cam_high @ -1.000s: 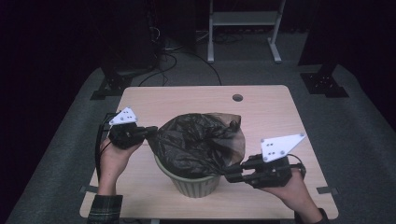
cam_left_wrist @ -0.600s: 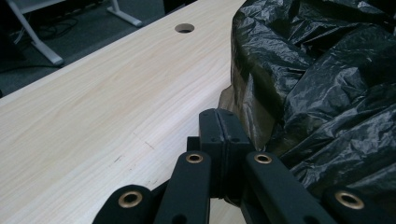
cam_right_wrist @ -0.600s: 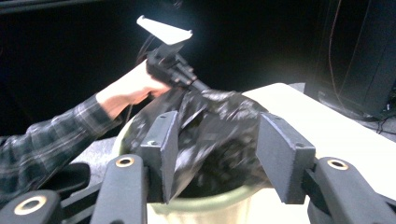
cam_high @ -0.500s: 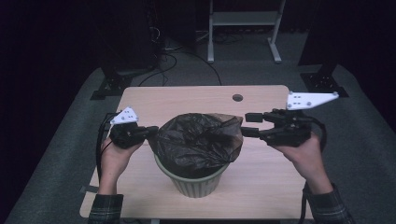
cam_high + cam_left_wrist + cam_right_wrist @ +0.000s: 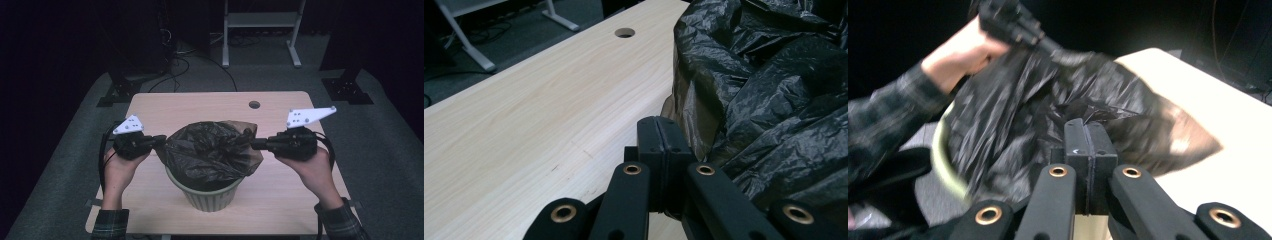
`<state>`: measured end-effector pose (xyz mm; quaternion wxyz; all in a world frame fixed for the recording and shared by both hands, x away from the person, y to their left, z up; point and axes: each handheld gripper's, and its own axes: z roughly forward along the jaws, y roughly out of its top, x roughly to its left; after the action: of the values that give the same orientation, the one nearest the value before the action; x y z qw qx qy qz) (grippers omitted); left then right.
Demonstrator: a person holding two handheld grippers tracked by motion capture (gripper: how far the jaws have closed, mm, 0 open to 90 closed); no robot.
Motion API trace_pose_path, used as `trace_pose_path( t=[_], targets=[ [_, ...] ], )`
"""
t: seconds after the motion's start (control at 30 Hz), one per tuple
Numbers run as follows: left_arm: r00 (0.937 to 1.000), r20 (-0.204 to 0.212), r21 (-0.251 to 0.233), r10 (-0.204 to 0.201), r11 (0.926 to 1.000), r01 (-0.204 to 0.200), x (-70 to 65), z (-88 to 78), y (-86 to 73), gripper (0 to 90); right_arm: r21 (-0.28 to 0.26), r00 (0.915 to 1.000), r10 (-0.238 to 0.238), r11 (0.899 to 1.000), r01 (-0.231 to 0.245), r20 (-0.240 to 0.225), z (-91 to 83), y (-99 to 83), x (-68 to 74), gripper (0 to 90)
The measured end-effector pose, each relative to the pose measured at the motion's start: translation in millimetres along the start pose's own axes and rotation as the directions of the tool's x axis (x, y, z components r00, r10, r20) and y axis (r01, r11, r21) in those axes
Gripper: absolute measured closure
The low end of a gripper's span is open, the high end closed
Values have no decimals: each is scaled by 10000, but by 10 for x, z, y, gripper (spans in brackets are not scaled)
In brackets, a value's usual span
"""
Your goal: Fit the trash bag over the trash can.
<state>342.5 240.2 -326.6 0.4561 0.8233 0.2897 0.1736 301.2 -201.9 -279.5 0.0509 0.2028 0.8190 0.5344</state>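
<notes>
The step in hand is fitting the black bag (image 5: 212, 152) over the bin (image 5: 210, 192), which stands on the counter (image 5: 200, 107) near its front edge. The left tongs (image 5: 161, 141) are clenched on the bag's left edge, and the right tongs (image 5: 255, 144), whose jaws have just been closing, are clenched on its right edge; in each gripper view the jaws meet with film pinched at their tips. The bag sits bunched in the bin's mouth, its rim not yet turned over the bin's rim. The next move likely calls for spreading both edges outward, then drawing them down over the rim without tearing the film.
</notes>
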Motion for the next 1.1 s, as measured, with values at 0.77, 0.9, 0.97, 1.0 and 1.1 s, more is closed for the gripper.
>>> trace_pose_path(
  t=[0.77,0.9,0.97,1.0,1.1],
  targets=[
    [9997,244,-188,-74,9998,79,-118,-45,-165,897,1864,9876,1224,9771,-1026,-982,380,-1172,267,900],
    [9996,277,-231,112,9997,-105,-183,-103,-158,898,2181,9844,1196,9718,-895,-1287,466,-1263,347,900],
    [9997,235,-270,111,9996,-105,-202,-130,-182,898,2231,9830,1082,9720,-733,-1481,500,-1280,393,900],
    [9998,180,-255,94,9996,-89,-201,-150,-199,898,2285,9825,1064,9711,-696,-1529,516,-1279,414,900],
    [9999,36,-317,-134,9994,135,-149,-208,-266,898,2471,9794,915,9679,-450,-1800,599,-1261,491,900]
  ],
)
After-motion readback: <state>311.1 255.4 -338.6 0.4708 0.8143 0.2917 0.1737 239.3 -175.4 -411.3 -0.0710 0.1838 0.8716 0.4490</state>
